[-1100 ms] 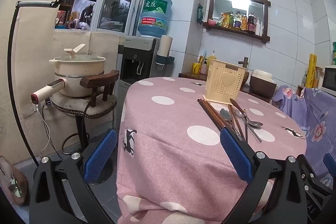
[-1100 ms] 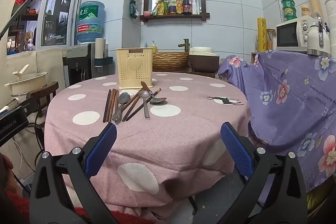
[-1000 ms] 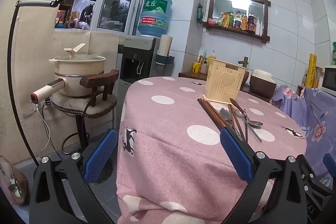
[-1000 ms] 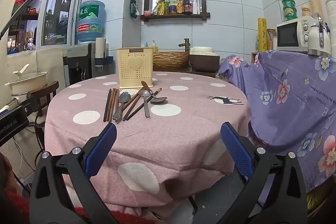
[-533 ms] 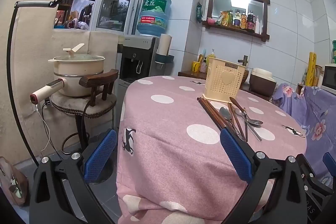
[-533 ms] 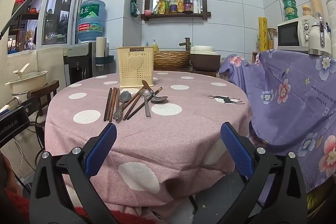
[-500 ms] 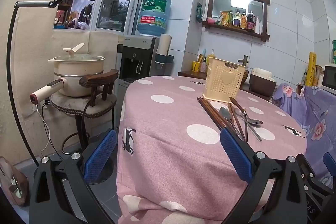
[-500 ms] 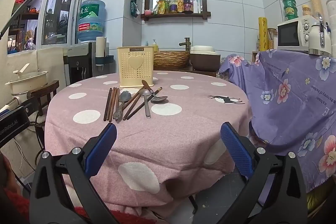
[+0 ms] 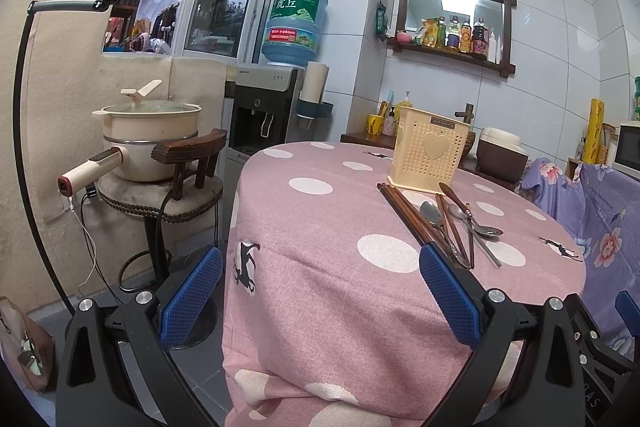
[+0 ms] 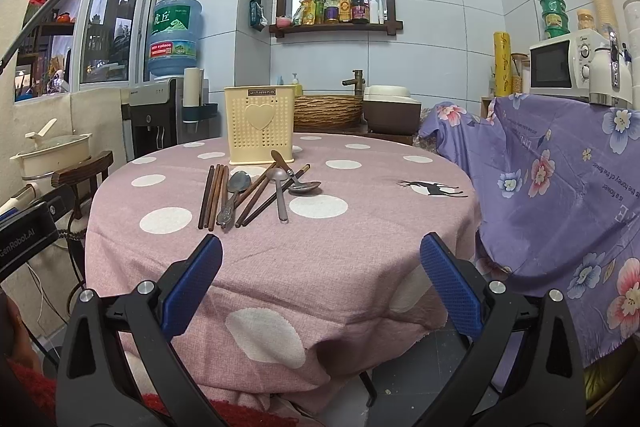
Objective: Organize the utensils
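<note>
Both hand-held grippers, left (image 9: 320,291) and right (image 10: 320,279), spread apart, empty; chopsticks (image 9: 404,213) near ends hidden behind left pad.

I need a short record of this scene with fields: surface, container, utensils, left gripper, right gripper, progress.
surface: round table under a pink polka-dot cloth
container: cream perforated holder, upright, behind the utensils
utensils: dark chopsticks and metal spoons, loose on the cloth, partly crossed
left gripper: open, holds nothing, short of the table
right gripper: open, holds nothing, near the table edge
progress: nothing picked up yet
</note>
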Available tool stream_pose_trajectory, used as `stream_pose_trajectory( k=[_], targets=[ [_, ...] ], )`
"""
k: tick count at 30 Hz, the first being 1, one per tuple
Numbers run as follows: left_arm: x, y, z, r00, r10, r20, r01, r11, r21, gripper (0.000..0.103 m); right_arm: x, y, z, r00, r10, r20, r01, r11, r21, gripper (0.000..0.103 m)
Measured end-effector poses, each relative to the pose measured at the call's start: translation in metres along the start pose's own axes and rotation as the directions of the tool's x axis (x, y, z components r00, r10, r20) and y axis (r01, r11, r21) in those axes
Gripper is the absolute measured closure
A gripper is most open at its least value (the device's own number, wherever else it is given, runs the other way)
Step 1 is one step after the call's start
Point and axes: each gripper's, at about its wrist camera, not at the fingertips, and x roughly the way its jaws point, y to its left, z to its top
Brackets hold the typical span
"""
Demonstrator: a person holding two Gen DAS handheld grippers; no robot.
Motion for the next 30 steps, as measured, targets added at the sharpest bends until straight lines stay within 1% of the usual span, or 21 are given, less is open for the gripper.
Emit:
stream_pose_trajectory(
  k=[6, 7, 13, 15, 16, 19, 23, 30],
  targets=[
    [-0.002, -0.001, -0.007, 1.000, 0.002, -0.001, -0.002, 1.000, -0.001, 0.005, 0.001, -0.001, 0.002, 1.000, 0.001, -0.003, -0.001, 1.000, -0.001, 0.005],
    [0.000, 0.001, 0.005, 1.000, -0.001, -0.003, 0.001, 1.000, 0.002, 0.005, 0.001, -0.001, 0.001, 1.000, 0.001, -0.004, -0.001, 1.000, -0.001, 0.005],
    [0.001, 0.000, 0.003, 1.000, 0.000, -0.004, 0.000, 1.000, 0.002, 0.005, -0.001, -0.004, 0.004, 1.000, 0.001, -0.007, -0.001, 1.000, 0.000, 0.005],
    [0.001, 0.000, 0.000, 1.000, -0.001, -0.003, 0.001, 1.000, 0.002, 0.005, 0.004, -0.002, -0.001, 1.000, 0.003, -0.010, -0.003, 1.000, -0.001, 0.005],
    [0.000, 0.001, 0.005, 1.000, 0.000, -0.006, 0.000, 1.000, 0.003, 0.005, 0.004, -0.002, -0.001, 1.000, 0.003, -0.011, -0.003, 1.000, -0.002, 0.005],
    [0.000, 0.001, 0.005, 1.000, 0.000, -0.007, 0.000, 1.000, 0.003, 0.005, 0.004, -0.002, -0.002, 1.000, 0.003, -0.014, -0.003, 1.000, -0.002, 0.005],
    [0.005, 0.003, -0.004, 1.000, 0.000, -0.007, 0.000, 1.000, 0.003, 0.005, 0.003, -0.002, -0.003, 1.000, 0.003, -0.015, -0.003, 1.000, -0.001, 0.005],
    [0.005, 0.003, -0.002, 1.000, 0.000, -0.010, 0.000, 1.000, 0.003, 0.005, 0.003, -0.002, -0.004, 1.000, 0.003, -0.018, -0.003, 1.000, -0.001, 0.005]
  ],
)
